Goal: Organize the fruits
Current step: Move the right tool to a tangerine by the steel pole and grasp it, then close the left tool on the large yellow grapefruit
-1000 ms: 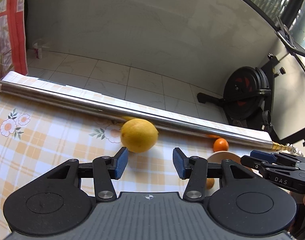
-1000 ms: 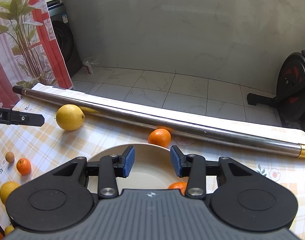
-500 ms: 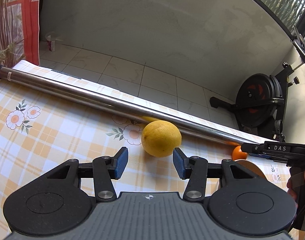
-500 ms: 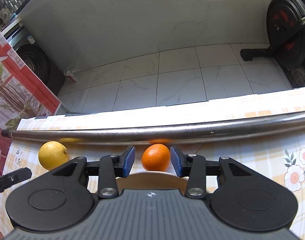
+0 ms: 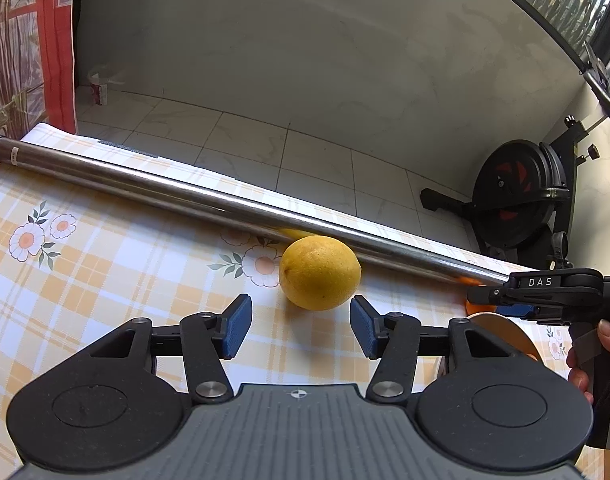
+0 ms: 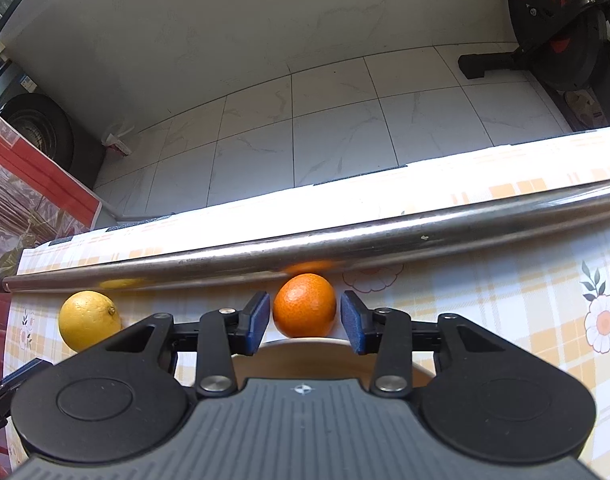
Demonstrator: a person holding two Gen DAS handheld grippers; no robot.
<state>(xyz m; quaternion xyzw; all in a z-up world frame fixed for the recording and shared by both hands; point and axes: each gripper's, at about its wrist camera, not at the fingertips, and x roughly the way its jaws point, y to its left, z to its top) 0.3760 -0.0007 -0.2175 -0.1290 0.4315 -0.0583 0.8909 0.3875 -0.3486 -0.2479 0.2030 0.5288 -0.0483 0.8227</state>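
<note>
Your left gripper (image 5: 299, 326) stands with its blue ribbed pads apart and has just been opening; nothing is between them. The yellow, dimpled, oval lemon (image 5: 320, 273) lies just beyond the tips, apart from both pads. Its long axis runs left to right, nearly along the long shiny steel tube (image 5: 209, 200) behind it, and its pointed end shows to the left in the right wrist view. The lemon sits close in front of the tube, on the smooth orange-and-white checked tablecloth with printed flowers (image 5: 105, 264).

Your right gripper (image 6: 305, 322) has been closing a little. The round orange mandarin with a pitted skin (image 6: 304, 310) is between its pads, with a thin gap still visible on each side, so the pads do not press it. The mandarin is almost a ball, so I cannot tell which way it points. It sits just before the tube, at the far rim of the pale round wooden bowl (image 6: 305, 350).
</note>
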